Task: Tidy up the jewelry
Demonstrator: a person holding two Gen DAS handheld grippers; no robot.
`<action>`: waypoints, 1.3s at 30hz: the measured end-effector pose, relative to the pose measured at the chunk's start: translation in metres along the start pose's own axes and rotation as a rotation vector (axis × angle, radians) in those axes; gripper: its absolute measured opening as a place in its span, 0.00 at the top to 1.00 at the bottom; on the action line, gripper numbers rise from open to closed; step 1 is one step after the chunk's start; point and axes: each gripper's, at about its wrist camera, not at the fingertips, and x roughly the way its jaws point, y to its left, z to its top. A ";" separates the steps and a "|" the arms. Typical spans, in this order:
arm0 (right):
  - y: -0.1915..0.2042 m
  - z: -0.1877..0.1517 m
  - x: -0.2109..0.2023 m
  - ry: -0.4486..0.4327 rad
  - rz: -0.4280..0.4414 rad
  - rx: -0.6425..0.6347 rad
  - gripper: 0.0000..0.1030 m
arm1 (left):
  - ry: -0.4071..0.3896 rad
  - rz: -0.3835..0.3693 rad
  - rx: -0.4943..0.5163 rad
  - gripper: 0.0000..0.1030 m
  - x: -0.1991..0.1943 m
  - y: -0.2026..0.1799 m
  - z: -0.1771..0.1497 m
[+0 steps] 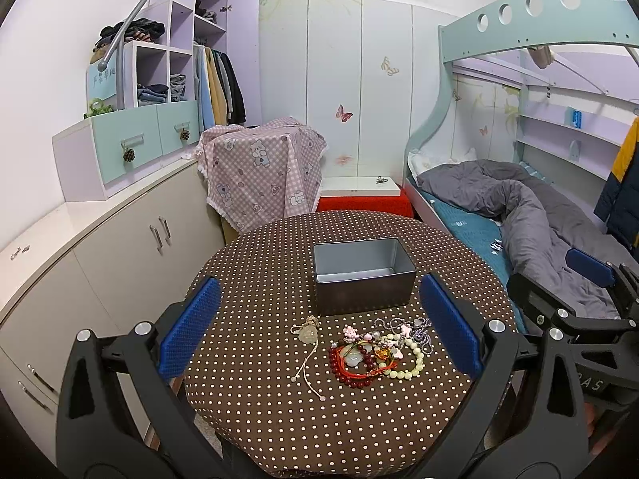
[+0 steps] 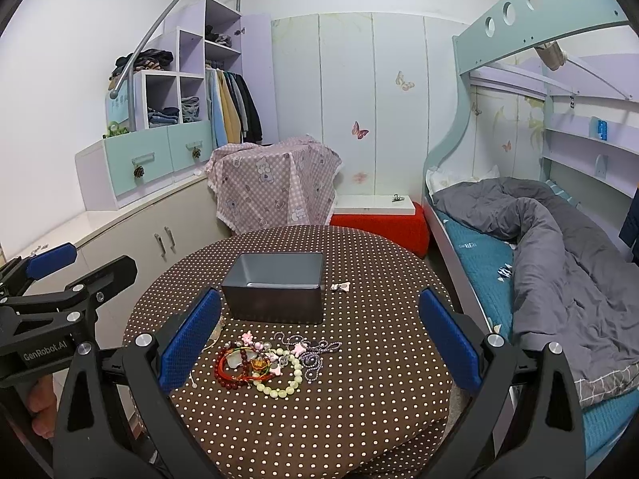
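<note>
On round table with brown dotted cloth (image 1: 279, 419): open grey metal box (image 1: 363, 275) behind tangled heap of beaded bracelets (image 1: 379, 355); cream corded pendant (image 1: 307, 335) left.

Both the left gripper (image 1: 319, 319) and right gripper (image 2: 319, 337) have black frames, silver screws, textured blue fingers (image 1: 189, 325) and white lettering.

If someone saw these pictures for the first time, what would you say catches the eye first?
Probably the tangle of bead bracelets and necklaces, red, pale green and purple, heaped on the brown polka-dot tablecloth near the round table's front. Just behind it sits an empty grey metal box. The left gripper and right gripper frame the scene, jaws wide apart and holding nothing.
</note>
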 end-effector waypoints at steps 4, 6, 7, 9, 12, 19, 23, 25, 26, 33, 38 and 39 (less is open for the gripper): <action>0.000 0.002 0.000 0.008 0.001 0.004 0.08 | 0.006 -0.001 0.002 0.06 0.002 -0.001 -0.001; 0.000 0.003 0.001 0.013 0.000 0.004 0.08 | 0.009 0.000 0.003 0.06 0.004 -0.002 -0.002; 0.002 0.002 0.001 0.016 0.000 0.003 0.08 | 0.011 0.000 0.002 0.06 0.005 -0.002 -0.003; 0.000 0.003 0.002 0.023 -0.001 0.004 0.08 | 0.015 0.002 0.000 0.06 0.005 -0.002 -0.004; 0.000 0.004 0.005 0.037 -0.001 0.004 0.08 | 0.025 0.007 -0.003 0.06 0.009 0.000 -0.006; -0.004 -0.001 0.019 0.096 -0.007 0.017 0.08 | 0.065 0.025 -0.013 0.06 0.021 0.009 -0.016; -0.007 -0.009 0.031 0.154 -0.027 0.017 0.08 | 0.092 0.041 -0.015 0.06 0.028 0.017 -0.022; -0.009 -0.013 0.036 0.177 -0.041 0.023 0.08 | 0.111 0.053 -0.022 0.06 0.033 0.023 -0.025; -0.010 -0.016 0.041 0.197 -0.051 0.027 0.08 | 0.125 0.058 -0.025 0.06 0.036 0.026 -0.028; -0.016 -0.034 0.069 0.307 -0.101 0.047 0.08 | 0.235 0.060 -0.042 0.06 0.065 0.037 -0.046; -0.011 -0.048 0.090 0.378 -0.101 0.030 0.08 | 0.297 0.042 -0.051 0.06 0.080 0.041 -0.055; -0.010 -0.051 0.094 0.393 -0.097 0.026 0.08 | 0.314 0.035 -0.051 0.06 0.085 0.041 -0.058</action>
